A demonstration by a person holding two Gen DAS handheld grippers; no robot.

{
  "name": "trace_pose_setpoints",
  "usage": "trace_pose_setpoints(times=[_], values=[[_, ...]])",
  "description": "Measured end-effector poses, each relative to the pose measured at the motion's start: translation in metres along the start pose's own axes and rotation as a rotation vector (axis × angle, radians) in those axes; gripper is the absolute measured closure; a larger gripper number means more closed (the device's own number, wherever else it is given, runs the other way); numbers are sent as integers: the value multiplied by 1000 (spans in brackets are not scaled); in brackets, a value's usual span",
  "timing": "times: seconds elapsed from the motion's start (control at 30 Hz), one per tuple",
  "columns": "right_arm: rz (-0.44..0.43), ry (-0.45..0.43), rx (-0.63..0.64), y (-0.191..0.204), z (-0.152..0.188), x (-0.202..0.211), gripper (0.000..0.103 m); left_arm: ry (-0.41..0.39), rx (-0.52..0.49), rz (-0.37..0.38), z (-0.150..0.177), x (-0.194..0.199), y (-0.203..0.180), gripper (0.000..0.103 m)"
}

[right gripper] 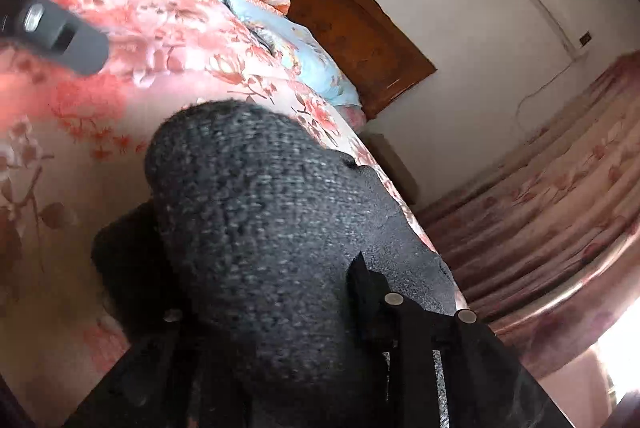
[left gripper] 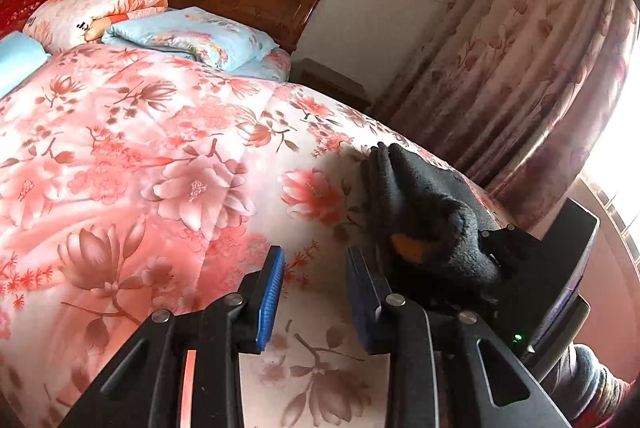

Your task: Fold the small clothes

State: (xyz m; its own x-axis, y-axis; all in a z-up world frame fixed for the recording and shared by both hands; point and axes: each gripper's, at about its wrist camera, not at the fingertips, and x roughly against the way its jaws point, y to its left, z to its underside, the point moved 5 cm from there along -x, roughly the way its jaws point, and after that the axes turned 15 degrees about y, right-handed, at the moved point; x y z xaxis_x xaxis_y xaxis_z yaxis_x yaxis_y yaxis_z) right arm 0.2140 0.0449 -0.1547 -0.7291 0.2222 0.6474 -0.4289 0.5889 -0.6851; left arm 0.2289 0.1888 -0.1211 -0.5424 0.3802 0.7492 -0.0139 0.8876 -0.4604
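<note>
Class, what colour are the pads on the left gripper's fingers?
Blue, ribbed pads, clearest in the left wrist view.

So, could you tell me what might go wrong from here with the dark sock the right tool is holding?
1. The dark knitted sock drapes over the right tool and hides its fingers, so how much fabric is caught cannot be checked; it could slip out.
2. The left tool stands open with nothing between its blue pads, right beside the sock; closing there, it might pinch the floral quilt instead.
</note>
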Motion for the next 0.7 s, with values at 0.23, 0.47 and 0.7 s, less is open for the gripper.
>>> trace_pose_setpoints(times=[0.23,0.47,0.7], values=[[-113,-81,21,27,19,16,0,-18,-49,3,-15,12,-14,68],[-511,-231,-100,5,86,71,0,-40,-160,56,-46,24,-63,67],[-708,-164,-199,3,102,51,0,-29,-485,48,-55,2,-166,64]])
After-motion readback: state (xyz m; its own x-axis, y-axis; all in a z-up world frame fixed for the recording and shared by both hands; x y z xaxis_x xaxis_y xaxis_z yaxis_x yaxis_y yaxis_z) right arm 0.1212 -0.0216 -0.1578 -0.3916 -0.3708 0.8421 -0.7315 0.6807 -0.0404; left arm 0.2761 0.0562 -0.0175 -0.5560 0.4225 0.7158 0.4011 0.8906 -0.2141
